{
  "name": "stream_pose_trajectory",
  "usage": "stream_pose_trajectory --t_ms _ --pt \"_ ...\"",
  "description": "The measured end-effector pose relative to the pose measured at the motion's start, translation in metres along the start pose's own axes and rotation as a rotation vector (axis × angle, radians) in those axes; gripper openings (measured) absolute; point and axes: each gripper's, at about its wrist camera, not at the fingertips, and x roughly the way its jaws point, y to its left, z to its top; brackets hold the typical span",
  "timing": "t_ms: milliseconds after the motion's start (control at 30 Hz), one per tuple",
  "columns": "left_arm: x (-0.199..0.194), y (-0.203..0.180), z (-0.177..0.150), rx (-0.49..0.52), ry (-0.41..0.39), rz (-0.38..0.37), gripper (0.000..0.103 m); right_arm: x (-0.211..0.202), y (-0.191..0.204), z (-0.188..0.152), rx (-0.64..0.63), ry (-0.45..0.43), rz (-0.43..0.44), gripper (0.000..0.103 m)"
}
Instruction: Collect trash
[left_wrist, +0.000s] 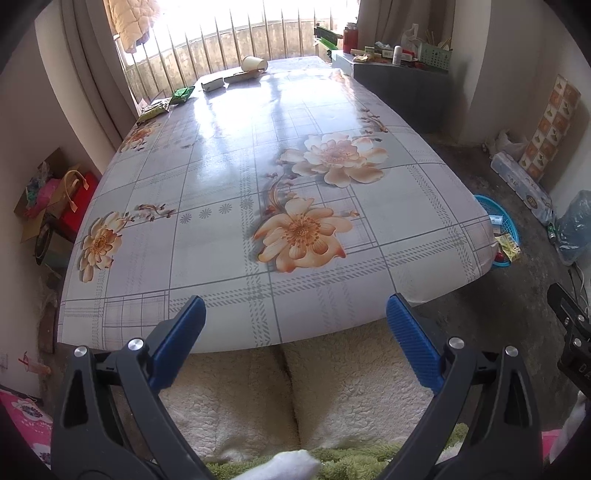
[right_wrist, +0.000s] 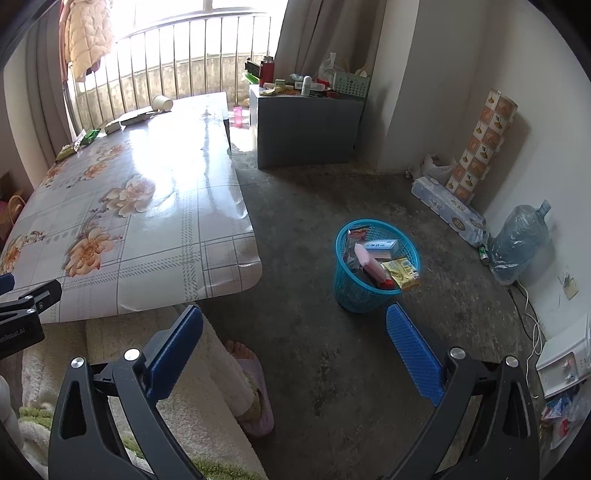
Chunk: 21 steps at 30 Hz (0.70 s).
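Two grippers hang wide open and empty at the near end of the table (left_wrist: 229, 177), which wears a glossy flowered cloth. The left gripper (left_wrist: 295, 314) points along the tabletop; the right gripper (right_wrist: 293, 325) points over the bare concrete floor toward the blue basket (right_wrist: 354, 291), which stands on the floor just off the table's near right corner. The basket already holds several bits of trash: a pale blue box (right_wrist: 380, 247), a pink tube (right_wrist: 369, 264) and a yellow packet (right_wrist: 400, 271) leaning on its rim.

The remaining trash sits at the far left end of the table, by the window bars: a tipped paper cup (left_wrist: 254, 63), a flat brown piece (left_wrist: 242, 75) under it, a white box (left_wrist: 213, 84), a green wrapper (left_wrist: 183, 94) and a yellowish packet (left_wrist: 154, 110) at the very edge. The long stretch of tabletop between the grippers and these things is bare.

The person's lap, in pale fleecy trousers (left_wrist: 295, 387), is tucked against the table edge, and a foot in a lilac slipper (right_wrist: 255, 391) rests on the floor. A grey cabinet (right_wrist: 306, 129) loaded with clutter stands past the table, and a water jug (right_wrist: 517, 243) and a roll pack (right_wrist: 447, 212) line the right wall
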Motion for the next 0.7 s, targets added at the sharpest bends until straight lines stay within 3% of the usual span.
stream_pose_trajectory --t_ms 700 --pt "-0.0049 -0.0093 0.0000 0.020 -0.006 -0.015 0.094 0.0004 -0.0047 -0.0018 0.014 -0.002 0.002 0.097"
